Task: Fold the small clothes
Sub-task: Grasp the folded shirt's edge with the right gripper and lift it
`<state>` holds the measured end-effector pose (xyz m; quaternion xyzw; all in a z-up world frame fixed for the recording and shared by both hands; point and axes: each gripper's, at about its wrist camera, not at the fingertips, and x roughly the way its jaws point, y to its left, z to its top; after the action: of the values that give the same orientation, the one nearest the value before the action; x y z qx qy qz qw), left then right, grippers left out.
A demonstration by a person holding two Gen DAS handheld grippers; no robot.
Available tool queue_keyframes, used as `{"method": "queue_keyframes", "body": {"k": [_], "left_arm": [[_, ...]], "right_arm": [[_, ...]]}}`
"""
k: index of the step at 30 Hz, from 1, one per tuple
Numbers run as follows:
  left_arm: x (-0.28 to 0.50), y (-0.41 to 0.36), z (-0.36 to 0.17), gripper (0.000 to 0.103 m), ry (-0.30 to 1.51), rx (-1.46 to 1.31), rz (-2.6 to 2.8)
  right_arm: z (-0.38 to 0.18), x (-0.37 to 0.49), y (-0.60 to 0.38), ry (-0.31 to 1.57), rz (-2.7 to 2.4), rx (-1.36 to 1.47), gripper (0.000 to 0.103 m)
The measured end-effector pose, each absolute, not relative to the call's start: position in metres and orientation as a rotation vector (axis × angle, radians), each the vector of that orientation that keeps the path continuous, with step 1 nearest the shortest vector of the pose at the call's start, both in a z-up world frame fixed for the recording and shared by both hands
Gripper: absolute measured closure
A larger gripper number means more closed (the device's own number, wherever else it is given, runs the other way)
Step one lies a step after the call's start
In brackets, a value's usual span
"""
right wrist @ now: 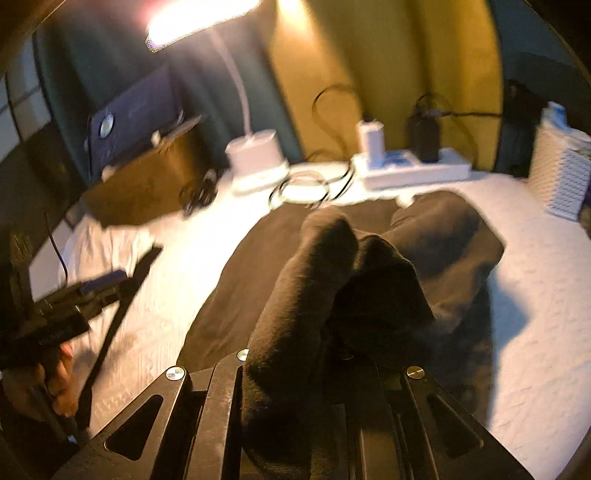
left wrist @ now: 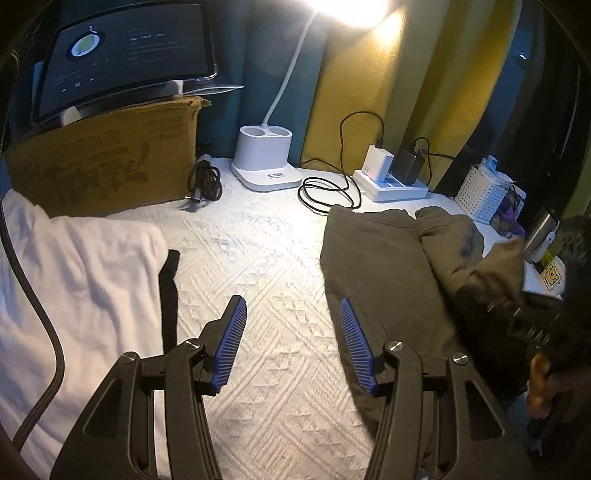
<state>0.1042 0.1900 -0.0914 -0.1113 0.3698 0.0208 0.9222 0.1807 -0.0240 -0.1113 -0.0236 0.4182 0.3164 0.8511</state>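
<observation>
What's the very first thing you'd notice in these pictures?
The bright lamp glaring at the top over the white textured bedspread. Next, the dark olive garment on the right, a bunched fold of it pinched in the right gripper. The left gripper hangs open over bare bedspread, beside a white cloth.

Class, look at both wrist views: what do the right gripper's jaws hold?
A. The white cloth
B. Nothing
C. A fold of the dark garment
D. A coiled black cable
C: in the right wrist view a fold of the dark garment rises bunched from between the closed jaws of the right gripper.
</observation>
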Motion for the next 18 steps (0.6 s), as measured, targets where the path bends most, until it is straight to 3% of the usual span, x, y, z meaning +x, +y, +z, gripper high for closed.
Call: {"method": "queue_keyframes", "body": {"k": [8,11,13,18], "left_arm": [[0.088,0.197,-0.086,0.05,0.748,-0.235,0.065],[0.08,0.202,-0.082,0.05,0.74,-0.234,0.079],[0.078,0.203,-0.08,0.05,0.738,-0.234,0.089],[0.072,0.203,-0.075,0.05,0.73,-0.24,0.111]], "right_arm": [[-0.137,0.154,0.026,0.948,0.693,-0.279,0.089],[-0.132,0.149,0.027,0.958,0.727,-0.253,0.071],[-0.126,0.139,0.032,0.946,0.786,-0.246,0.034],[-0.109,0.115,0.037,0.894,0.865,-0.257,0.033]]}}
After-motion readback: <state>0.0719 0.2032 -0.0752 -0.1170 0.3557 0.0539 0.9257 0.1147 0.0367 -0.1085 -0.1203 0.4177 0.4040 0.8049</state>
